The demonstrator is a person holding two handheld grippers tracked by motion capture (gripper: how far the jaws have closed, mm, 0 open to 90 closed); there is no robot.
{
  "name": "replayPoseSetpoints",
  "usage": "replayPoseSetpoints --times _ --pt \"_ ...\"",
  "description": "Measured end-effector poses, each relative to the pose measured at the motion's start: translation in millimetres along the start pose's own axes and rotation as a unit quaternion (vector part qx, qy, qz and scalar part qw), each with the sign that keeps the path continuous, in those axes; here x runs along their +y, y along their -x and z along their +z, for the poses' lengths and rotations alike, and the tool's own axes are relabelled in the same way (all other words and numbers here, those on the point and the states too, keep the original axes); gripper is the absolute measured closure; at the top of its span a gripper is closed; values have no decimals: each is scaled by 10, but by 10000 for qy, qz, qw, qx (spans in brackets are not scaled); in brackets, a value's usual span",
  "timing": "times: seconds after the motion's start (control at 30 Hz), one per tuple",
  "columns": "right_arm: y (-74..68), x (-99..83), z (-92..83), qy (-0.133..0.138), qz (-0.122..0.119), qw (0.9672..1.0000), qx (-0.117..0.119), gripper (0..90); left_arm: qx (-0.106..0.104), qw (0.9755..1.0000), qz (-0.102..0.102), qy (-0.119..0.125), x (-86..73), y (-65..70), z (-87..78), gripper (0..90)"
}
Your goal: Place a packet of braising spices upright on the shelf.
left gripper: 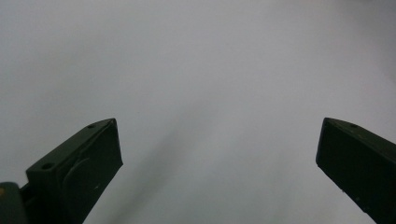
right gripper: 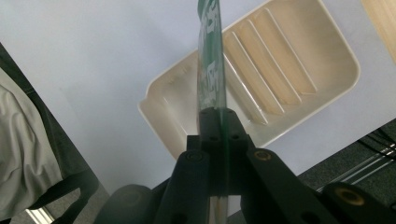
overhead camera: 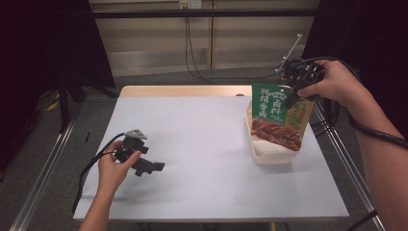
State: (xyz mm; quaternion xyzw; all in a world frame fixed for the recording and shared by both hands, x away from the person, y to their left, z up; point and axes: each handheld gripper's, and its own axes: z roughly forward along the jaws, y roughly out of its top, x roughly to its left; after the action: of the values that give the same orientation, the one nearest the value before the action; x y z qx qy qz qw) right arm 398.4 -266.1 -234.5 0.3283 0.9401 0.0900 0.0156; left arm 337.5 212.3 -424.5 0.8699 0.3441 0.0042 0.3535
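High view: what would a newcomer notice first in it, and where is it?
Most striking is the green food packet, which the right gripper pinches by its top edge, hanging above the cream tray at the table's right side. Next comes the left gripper, low over the pale table at the left, its jaws wide apart and holding nothing.

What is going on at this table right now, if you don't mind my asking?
A person works with a claw in each hand. The right claw is shut on the top edge of a green food pouch and holds it upright over a cream plastic tray at the table's right side. The left claw is open with nothing in it, low over the table at the left.
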Motion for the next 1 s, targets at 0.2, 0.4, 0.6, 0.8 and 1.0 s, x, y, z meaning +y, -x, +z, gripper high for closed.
replayPoseSetpoints --times 0.2,0.4,0.6,0.8,1.0 --pt "20 -28 78 -53 53 10000 41 900 -19 10000 2 -15 -1 -1 5 0" --pt "41 -50 155 -106 56 9999 78 900 -32 10000 -1 -22 2 2 25 0" --pt "48 -80 245 -93 148 9998 136 889 -59 10000 -22 7 15 -7 25 0" --pt "43 -116 252 -78 237 9996 129 854 -62 10000 -28 21 16 -12 18 0" --pt "20 -88 187 11 319 9994 139 642 -68 10000 -30 30 15 -8 19 0"
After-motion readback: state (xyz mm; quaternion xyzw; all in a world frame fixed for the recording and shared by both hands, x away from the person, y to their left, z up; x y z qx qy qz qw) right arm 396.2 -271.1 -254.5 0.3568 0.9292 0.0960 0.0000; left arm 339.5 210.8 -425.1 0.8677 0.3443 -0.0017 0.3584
